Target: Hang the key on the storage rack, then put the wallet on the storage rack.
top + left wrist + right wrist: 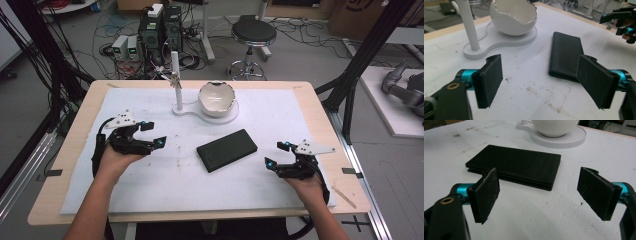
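A flat black wallet-like case (227, 149) lies in the middle of the white mat. My left gripper (154, 133) hovers left of it, open, with nothing between its pads. From the left gripper view the case (565, 55) sits ahead and to the right of the left gripper (539, 62), partly behind the right pad. My right gripper (276, 154) stands open to the right of the case. In the right gripper view the case (516, 163) lies just beyond the open right gripper (537, 173), not touched by it.
A white eggshell-shaped bowl (217, 98) rests on a flat white base (186, 111) with an upright post (176, 80) at the back of the mat. The wooden table edge (345, 195) frames the mat. A stool (253, 35) and cables lie on the floor beyond.
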A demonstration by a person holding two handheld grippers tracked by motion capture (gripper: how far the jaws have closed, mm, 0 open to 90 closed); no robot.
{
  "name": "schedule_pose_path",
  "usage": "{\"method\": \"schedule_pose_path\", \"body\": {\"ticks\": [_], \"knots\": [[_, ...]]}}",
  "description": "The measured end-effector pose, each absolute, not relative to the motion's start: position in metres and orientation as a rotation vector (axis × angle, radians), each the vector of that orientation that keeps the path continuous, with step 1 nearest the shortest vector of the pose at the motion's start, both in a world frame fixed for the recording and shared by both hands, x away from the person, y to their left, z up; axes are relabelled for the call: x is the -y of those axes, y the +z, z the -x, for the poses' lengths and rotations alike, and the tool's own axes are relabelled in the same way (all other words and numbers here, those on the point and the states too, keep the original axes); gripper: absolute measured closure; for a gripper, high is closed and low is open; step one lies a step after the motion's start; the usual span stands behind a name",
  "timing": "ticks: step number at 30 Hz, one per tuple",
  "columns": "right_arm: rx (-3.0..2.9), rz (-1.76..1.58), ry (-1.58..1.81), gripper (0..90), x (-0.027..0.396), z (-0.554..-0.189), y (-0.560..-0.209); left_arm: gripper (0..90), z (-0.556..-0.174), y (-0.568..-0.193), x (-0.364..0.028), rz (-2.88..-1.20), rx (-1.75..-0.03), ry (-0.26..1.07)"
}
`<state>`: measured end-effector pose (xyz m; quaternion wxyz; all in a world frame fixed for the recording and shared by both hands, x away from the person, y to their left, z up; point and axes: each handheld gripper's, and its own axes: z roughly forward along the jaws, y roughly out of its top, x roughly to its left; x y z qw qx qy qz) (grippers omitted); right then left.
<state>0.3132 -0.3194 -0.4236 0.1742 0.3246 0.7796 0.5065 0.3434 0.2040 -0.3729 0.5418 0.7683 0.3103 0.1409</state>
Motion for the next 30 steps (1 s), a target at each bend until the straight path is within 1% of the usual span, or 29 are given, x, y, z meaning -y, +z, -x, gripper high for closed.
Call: {"method": "schedule_pose_path", "body": {"ticks": [4, 7, 12, 20, 26, 30], "knots": [[-2.21, -0.923, 1.422, 18.4, 0.32, -0.318, -0.425, 19.5, -0.333, -0.379, -0.207, -1.827, -0.727, 0.341], [-2.207, -0.929, 1.422, 18.4, 0.321, -0.318, -0.425, 19.4, -0.326, -0.391, -0.209, -1.82, -0.711, 0.345], [-2.2, -0.944, 1.411, 18.4, 0.323, -0.32, -0.425, 19.4, -0.329, -0.413, -0.207, -1.853, -0.734, 0.3], [-2.187, -0.947, 1.398, 18.4, 0.327, -0.317, -0.425, 19.4, -0.332, -0.412, -0.201, -1.849, -0.707, 0.296], [-2.203, -0.943, 1.396, 18.4, 0.33, -0.317, -0.426, 19.4, -0.333, -0.416, -0.199, -1.905, -0.763, 0.326], [-2.19, -0.942, 1.406, 18.4, 0.331, -0.316, -0.424, 19.4, -0.336, -0.418, -0.202, -1.879, -0.824, 0.318]]}}
